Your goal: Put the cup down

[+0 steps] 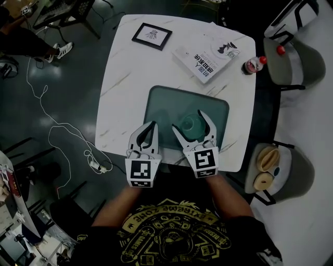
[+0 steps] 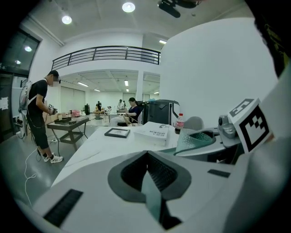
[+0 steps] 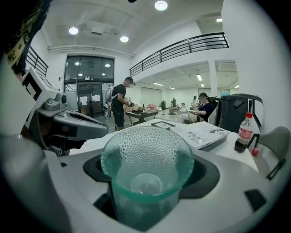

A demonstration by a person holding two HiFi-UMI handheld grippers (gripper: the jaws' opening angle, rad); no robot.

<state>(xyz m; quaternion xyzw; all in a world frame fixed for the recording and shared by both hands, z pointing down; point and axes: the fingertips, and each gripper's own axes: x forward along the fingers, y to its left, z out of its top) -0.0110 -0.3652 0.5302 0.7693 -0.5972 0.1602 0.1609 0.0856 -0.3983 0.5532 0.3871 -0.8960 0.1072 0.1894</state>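
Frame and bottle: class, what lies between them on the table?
The book lies between frame and bottle; the head view shows it.

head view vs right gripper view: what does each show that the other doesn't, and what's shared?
Head view only: the green mat below the cup, and the floor cable. Right gripper view only: the cup's dimpled inside, the balcony railing and the ceiling lights. Both: cup, book, picture frame, bottle, left gripper.
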